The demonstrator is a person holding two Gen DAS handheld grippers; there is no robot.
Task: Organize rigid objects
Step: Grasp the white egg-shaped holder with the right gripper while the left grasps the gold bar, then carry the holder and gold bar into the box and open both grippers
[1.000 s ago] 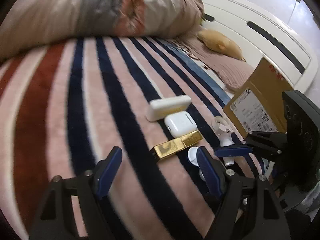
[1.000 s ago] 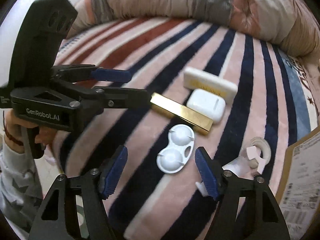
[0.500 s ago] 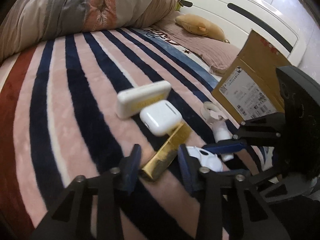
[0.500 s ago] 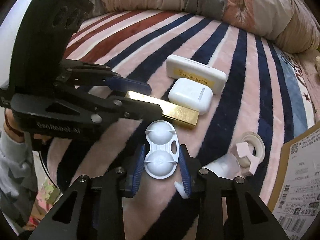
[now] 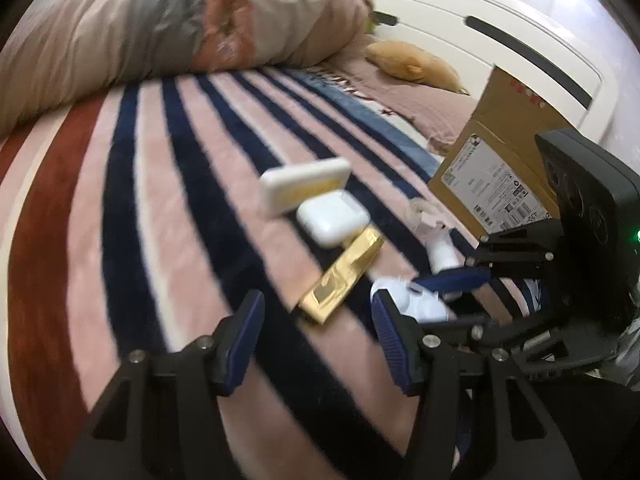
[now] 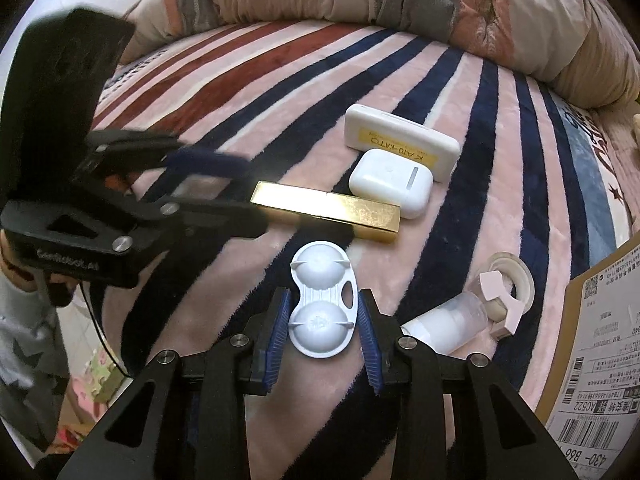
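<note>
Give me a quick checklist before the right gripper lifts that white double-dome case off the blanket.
1. right gripper pads on both sides of the white case: ok.
2. Pads actually pressing the case: cannot tell.
3. Case apart from the gold bar: ok.
4. left gripper open, holding nothing: ok.
5. Left gripper out of the lift path: not ok, it sits close beside the case.
6. Small bottle apart from the right finger: cannot tell.

My left camera sits low behind its tongs [image 5: 316, 332], facing the bed [image 5: 120, 208] — my right, close behind its tongs [image 6: 323, 326], shares the gold bar [image 6: 326, 211].
</note>
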